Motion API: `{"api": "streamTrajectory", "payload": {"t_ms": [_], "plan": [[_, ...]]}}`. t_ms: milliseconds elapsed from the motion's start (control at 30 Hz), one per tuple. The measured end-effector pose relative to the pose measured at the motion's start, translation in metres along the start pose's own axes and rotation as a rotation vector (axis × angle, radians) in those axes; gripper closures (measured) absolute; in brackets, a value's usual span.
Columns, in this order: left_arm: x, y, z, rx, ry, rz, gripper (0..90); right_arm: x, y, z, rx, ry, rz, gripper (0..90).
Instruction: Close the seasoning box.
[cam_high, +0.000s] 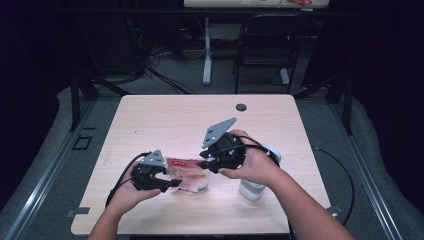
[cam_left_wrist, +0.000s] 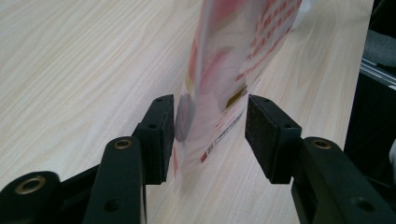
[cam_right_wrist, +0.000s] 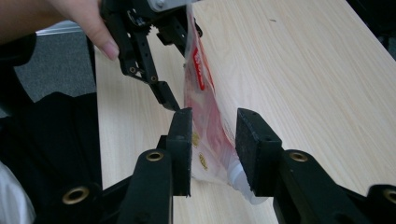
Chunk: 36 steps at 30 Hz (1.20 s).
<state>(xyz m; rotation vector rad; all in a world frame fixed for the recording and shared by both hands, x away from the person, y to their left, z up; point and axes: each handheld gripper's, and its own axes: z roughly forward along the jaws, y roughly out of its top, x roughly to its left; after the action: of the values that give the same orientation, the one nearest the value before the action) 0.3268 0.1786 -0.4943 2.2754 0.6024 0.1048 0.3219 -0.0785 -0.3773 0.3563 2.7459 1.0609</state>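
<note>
Pale wooden table (cam_high: 165, 115) bearing a red-and-clear pouch (cam_high: 187, 176) near its front edge. Left gripper (cam_high: 169, 183) and right gripper (cam_high: 201, 164) flank the pouch, jaws parted around it without pressing. White bottle (cam_high: 251, 190) stands at right, behind the right hand (cam_high: 255, 165).

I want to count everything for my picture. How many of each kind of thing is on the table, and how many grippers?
Grippers: 2, the left gripper and the right gripper, each with the pouch between open jaws
Red-and-white plastic pouch: 1
White container behind the right hand: 1
Total: 4
</note>
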Motion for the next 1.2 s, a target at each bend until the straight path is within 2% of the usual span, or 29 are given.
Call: {"api": "streamTrajectory", "payload": {"t_ms": [233,400,533,700,867,1033,1200], "plan": [[0.001,-0.002,-0.002,-0.004,0.004,-0.008,50.6,0.003,0.008,-0.007,-0.033,0.001,0.004,64.4],[0.005,-0.005,-0.007,-0.017,0.008,-0.018,49.5,0.004,0.008,-0.013,-0.048,-0.020,0.007,61.4],[0.008,-0.008,-0.012,-0.029,0.010,-0.031,48.1,-0.001,0.003,-0.021,-0.062,-0.043,0.025,61.1],[0.010,-0.011,-0.018,-0.037,0.016,-0.042,48.2,-0.007,-0.007,-0.033,-0.087,-0.079,0.060,60.7],[0.012,-0.012,-0.021,-0.042,0.019,-0.048,48.3,-0.015,-0.022,-0.043,-0.091,-0.135,0.107,61.3],[0.012,-0.013,-0.022,-0.022,0.033,-0.053,48.2,-0.023,-0.038,-0.053,-0.107,-0.176,0.156,63.7],[0.012,-0.014,-0.024,-0.017,0.027,-0.048,48.2,-0.030,-0.052,-0.061,-0.125,-0.218,0.201,66.1]]}}
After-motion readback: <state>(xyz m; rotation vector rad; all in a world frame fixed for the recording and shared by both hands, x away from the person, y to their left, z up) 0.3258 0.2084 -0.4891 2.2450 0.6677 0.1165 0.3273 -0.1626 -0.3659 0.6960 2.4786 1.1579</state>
